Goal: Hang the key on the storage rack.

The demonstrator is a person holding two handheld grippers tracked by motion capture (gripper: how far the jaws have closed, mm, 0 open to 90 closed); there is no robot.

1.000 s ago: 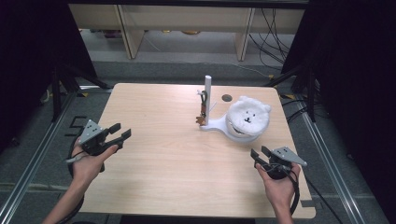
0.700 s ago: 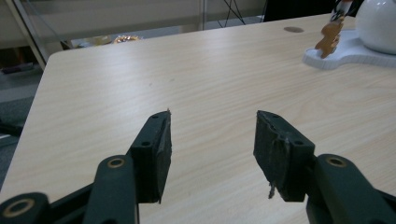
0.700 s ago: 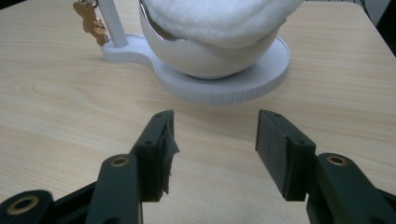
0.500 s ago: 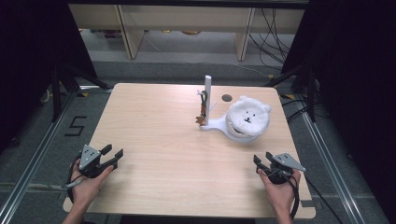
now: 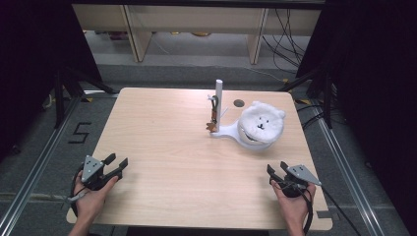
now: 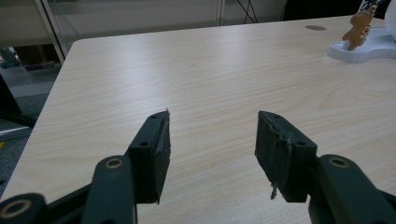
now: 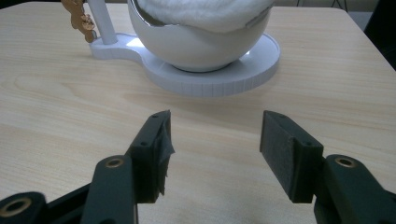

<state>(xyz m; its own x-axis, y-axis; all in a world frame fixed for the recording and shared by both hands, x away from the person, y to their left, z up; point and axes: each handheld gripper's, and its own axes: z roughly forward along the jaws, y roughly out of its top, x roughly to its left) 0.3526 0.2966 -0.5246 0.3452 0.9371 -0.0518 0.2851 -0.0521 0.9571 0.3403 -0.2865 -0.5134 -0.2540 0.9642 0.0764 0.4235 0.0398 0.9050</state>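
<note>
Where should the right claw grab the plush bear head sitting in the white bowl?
Probably the bear head across its sides, coming down from above: it bulges over the bowl's rim, which hides its lower part. The right claw is open.

A pale wood-grain counter point(image 5: 172, 142) with rounded corners carries the things. A small dark round hole point(image 5: 239, 103) sits in its top near the far edge. Toward the far right of the surface lies a white stand point(image 5: 227, 132): a flat figure-eight base with a thin upright post at its left end and a round dish at its right. Most of the top is bare wood.
</note>
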